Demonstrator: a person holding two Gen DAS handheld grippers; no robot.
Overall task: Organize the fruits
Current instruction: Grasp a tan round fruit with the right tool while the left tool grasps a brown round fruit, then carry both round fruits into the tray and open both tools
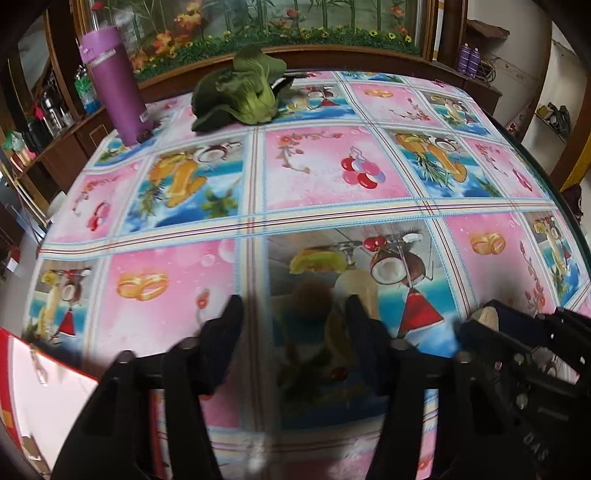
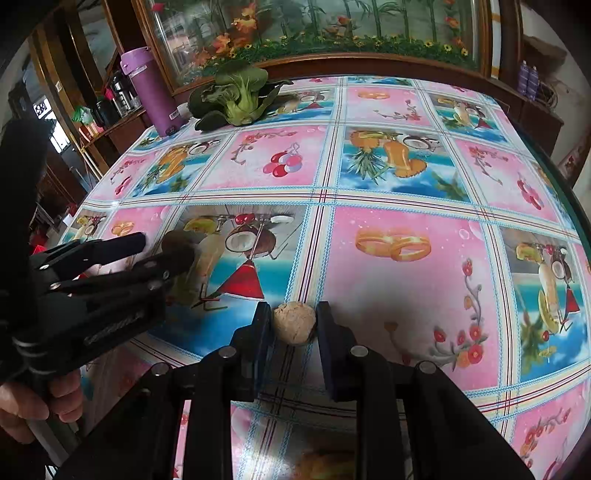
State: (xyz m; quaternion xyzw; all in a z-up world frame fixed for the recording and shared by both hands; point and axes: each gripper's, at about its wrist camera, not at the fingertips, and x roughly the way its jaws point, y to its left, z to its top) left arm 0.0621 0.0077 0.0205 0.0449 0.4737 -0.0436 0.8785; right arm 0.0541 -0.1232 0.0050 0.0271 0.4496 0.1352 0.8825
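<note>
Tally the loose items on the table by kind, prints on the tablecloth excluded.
Small round fruits: 2, a tan one between the right gripper fingers and a brown one at the left gripper
Leafy greens: 1
Purple bottle: 1
Total: 4

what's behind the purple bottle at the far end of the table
A wooden cabinet with jars and a framed flower panel stand behind the purple bottle; what is directly behind it is covered.
</note>
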